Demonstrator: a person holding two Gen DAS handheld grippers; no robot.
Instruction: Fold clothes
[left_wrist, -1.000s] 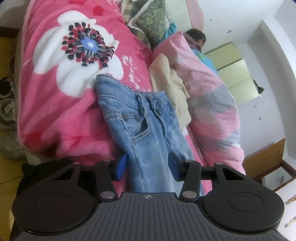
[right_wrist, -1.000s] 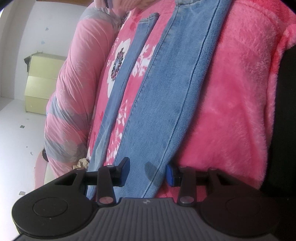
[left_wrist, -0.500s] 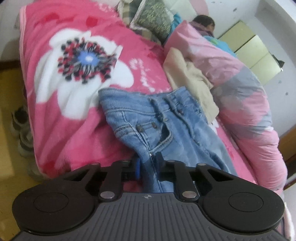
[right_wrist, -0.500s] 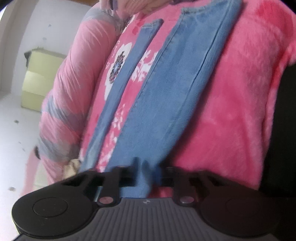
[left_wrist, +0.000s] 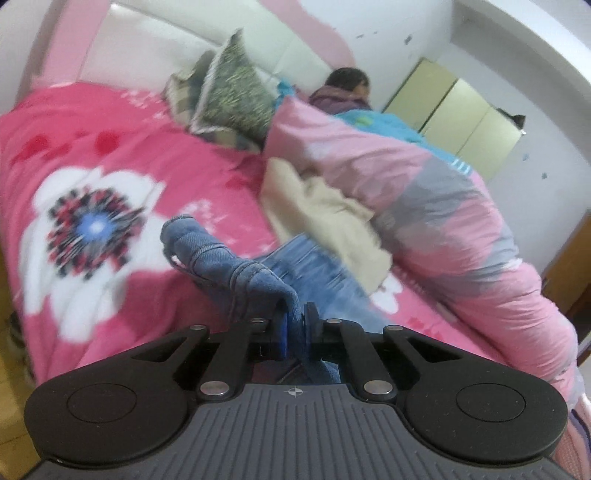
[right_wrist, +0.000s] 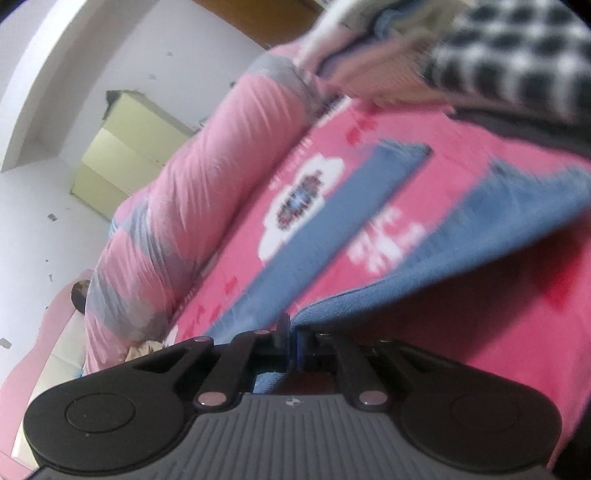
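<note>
Blue jeans lie on a pink flowered blanket (left_wrist: 110, 155). In the left wrist view my left gripper (left_wrist: 295, 325) is shut on the jeans' waistband (left_wrist: 236, 269), which rises off the blanket in a bunched fold; its jaws are still closing. In the right wrist view my right gripper (right_wrist: 293, 338) is shut on the edge of one jeans leg (right_wrist: 461, 251), lifted above the blanket (right_wrist: 461, 332). The other leg (right_wrist: 332, 221) lies flat, stretching away toward the top of the picture.
A rolled pink and grey quilt (left_wrist: 424, 206) runs along the bed's far side, with a beige garment (left_wrist: 325, 218) against it. Pillows (left_wrist: 229, 96) and a person (left_wrist: 347, 88) are at the headboard. Checked cloth (right_wrist: 509, 51) lies past the jeans' hems.
Both grippers closed on the jeans and lifted. The waistband bunched up and came off the blanket; the near leg rose at its edge. Both views rolled as the hands turned.
</note>
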